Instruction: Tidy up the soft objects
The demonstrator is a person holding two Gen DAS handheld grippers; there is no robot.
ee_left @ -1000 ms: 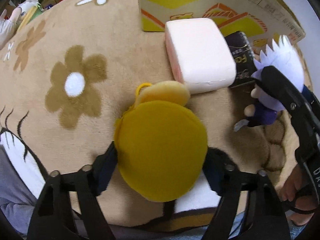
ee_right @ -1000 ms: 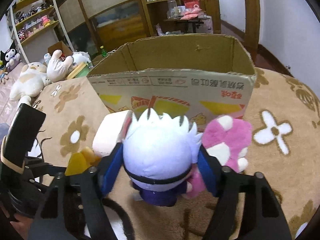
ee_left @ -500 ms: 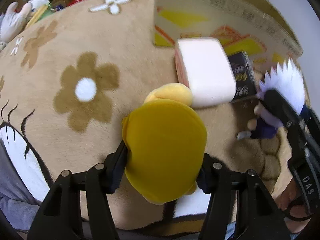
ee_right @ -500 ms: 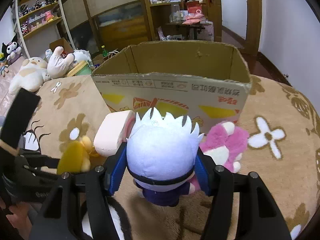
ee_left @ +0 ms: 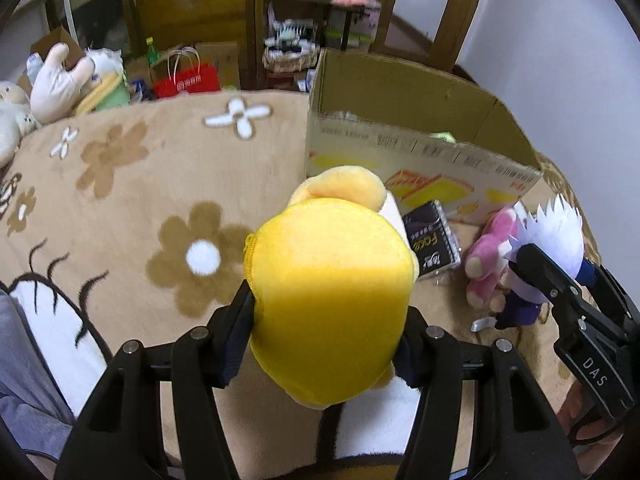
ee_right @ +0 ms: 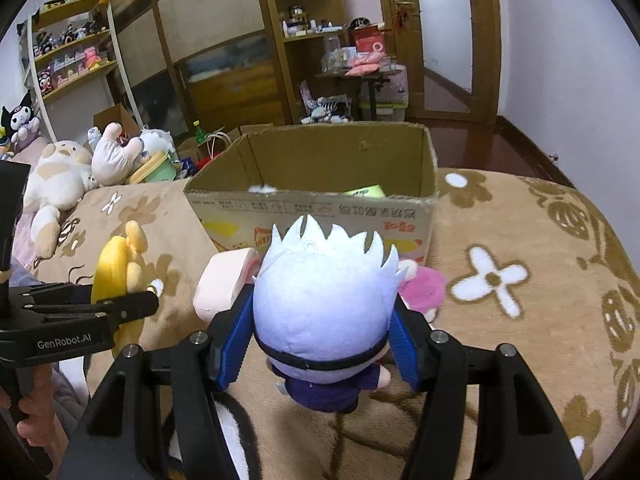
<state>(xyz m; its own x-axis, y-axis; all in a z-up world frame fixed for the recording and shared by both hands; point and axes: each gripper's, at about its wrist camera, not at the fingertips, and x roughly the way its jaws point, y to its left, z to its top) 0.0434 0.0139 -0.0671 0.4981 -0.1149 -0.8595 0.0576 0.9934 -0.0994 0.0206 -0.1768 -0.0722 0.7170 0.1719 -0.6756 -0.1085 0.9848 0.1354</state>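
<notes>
My left gripper is shut on a yellow plush and holds it above the rug; it also shows in the right wrist view. My right gripper is shut on a white-haired doll in purple clothes, lifted off the rug; the doll also shows in the left wrist view. An open cardboard box stands just beyond both, with a few items inside. A pink plush and a pale pink foam block lie on the rug in front of the box.
A black packet lies by the box. The beige flowered rug covers the surface. Plush toys, a red bag, shelves and a cabinet stand behind.
Both grippers have lifted their toys off the rug and tilted up toward the box. The box's inside has come into view.
</notes>
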